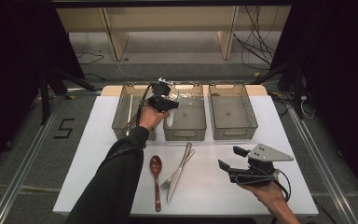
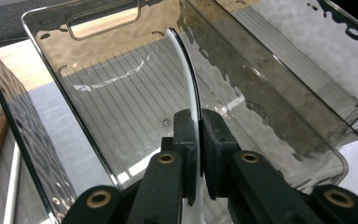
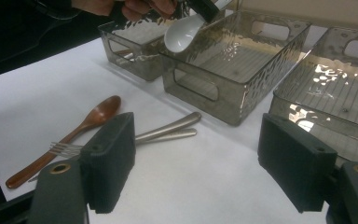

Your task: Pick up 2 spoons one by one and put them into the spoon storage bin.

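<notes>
While clamped edge-on in the left gripper point(image 2: 194, 154), white spoon point(image 3: 182, 34) hangs over middle bin point(image 1: 185, 132), bowl toward 6 o'clock; right gripper point(image 1: 227, 158) apart, idle.

A brown wooden spoon point(image 1: 156, 173), steel fork point(image 1: 174, 175) and steel knife point(image 1: 181, 170) lie near the tabletop's front edge; the smoky plastic bin point(image 1: 232, 112) stands toward the far right corner.

A white rectangular surface point(image 1: 279, 186) stands on grey carpeted floor point(image 1: 23, 154) marked with a black figure five point(image 1: 64, 128). Behind it, pale wooden shelving point(image 1: 168, 25) lines the wall — loose black cables point(image 1: 256, 44) trail beneath, and dark curtains point(image 1: 9, 56) flank both sides.
</notes>
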